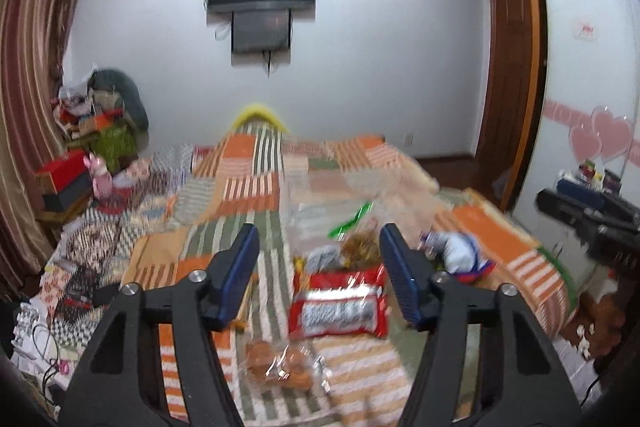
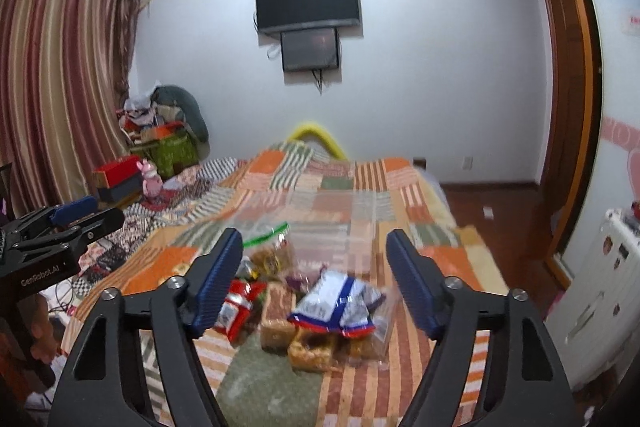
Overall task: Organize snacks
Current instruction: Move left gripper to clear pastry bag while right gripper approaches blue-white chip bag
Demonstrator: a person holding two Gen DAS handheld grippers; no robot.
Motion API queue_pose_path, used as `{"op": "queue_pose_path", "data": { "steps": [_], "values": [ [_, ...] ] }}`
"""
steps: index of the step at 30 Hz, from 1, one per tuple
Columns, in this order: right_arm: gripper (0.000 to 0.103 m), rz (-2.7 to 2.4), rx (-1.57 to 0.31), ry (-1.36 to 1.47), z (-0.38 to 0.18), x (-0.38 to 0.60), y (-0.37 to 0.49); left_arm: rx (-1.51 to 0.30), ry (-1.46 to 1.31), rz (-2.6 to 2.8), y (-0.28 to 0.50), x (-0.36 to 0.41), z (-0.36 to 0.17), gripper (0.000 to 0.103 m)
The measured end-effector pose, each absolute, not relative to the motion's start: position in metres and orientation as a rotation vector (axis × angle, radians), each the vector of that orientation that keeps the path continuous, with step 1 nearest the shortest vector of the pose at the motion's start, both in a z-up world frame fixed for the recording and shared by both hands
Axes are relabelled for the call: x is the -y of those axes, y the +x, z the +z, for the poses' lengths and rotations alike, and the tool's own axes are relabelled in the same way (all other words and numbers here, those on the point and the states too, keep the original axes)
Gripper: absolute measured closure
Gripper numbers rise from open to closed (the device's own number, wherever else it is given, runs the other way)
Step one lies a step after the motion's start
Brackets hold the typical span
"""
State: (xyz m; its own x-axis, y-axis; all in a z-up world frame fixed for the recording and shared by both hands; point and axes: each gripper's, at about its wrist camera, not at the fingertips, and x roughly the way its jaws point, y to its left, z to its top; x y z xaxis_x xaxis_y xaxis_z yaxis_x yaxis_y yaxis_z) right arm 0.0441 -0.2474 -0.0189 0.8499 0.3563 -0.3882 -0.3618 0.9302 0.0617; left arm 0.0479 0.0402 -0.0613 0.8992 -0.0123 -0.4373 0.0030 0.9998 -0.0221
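Snacks lie in a pile on the patchwork bedspread [image 1: 248,183]. A red-and-white packet [image 1: 338,311] lies between my left gripper's [image 1: 320,279] open jaws, below them. A clear bag of brown pastries [image 1: 280,365] lies nearer. A clear zip bag with a green seal [image 1: 348,219] lies behind. A blue-and-white packet [image 2: 338,301] lies on top of brown cakes [image 2: 276,315] under my open, empty right gripper [image 2: 312,283]. The red packet also shows in the right wrist view [image 2: 236,309]. The right gripper shows at the far right of the left view [image 1: 588,215].
The bedspread [image 2: 404,195] covers a bed that runs toward a white wall with a TV [image 2: 306,3]. Boxes and a pink toy [image 2: 150,179] crowd the left side by the curtain [image 2: 60,75]. A white cabinet [image 2: 600,291] stands on the right.
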Motion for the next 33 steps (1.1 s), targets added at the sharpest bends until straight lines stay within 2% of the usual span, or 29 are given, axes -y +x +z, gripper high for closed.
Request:
{"op": "queue_pose_path", "data": {
  "steps": [3,11,13,15,19,21,28,33],
  "values": [
    [0.035,0.359,-0.462,-0.028,-0.033,0.251,0.051,-0.527,-0.024,0.001,0.059,-0.053,-0.082,0.047],
    [0.035,0.352,-0.598,-0.075,-0.067,0.250,0.065,-0.732,-0.059,-0.011,0.084,-0.079,-0.145,0.047],
    [0.035,0.357,-0.641,-0.069,-0.075,0.251,0.070,-0.781,-0.069,-0.021,0.087,-0.082,-0.158,0.045],
    [0.035,0.360,-0.674,-0.067,-0.083,0.251,0.075,-0.819,-0.071,-0.021,0.090,-0.085,-0.171,0.036],
    [0.035,0.360,-0.729,-0.066,-0.096,0.251,0.082,-0.869,-0.064,-0.009,0.093,-0.087,-0.193,0.028],
    [0.035,0.359,-0.743,-0.062,-0.100,0.250,0.085,-0.897,-0.076,-0.009,0.095,-0.089,-0.202,0.019],
    [0.029,0.373,-0.800,-0.053,-0.116,0.248,0.099,-0.960,-0.095,-0.034,0.103,-0.087,-0.223,0.017],
    [0.020,0.359,-0.802,-0.099,-0.123,0.241,0.104,-0.953,-0.139,-0.046,0.108,-0.088,-0.228,0.016]
  ]
}}
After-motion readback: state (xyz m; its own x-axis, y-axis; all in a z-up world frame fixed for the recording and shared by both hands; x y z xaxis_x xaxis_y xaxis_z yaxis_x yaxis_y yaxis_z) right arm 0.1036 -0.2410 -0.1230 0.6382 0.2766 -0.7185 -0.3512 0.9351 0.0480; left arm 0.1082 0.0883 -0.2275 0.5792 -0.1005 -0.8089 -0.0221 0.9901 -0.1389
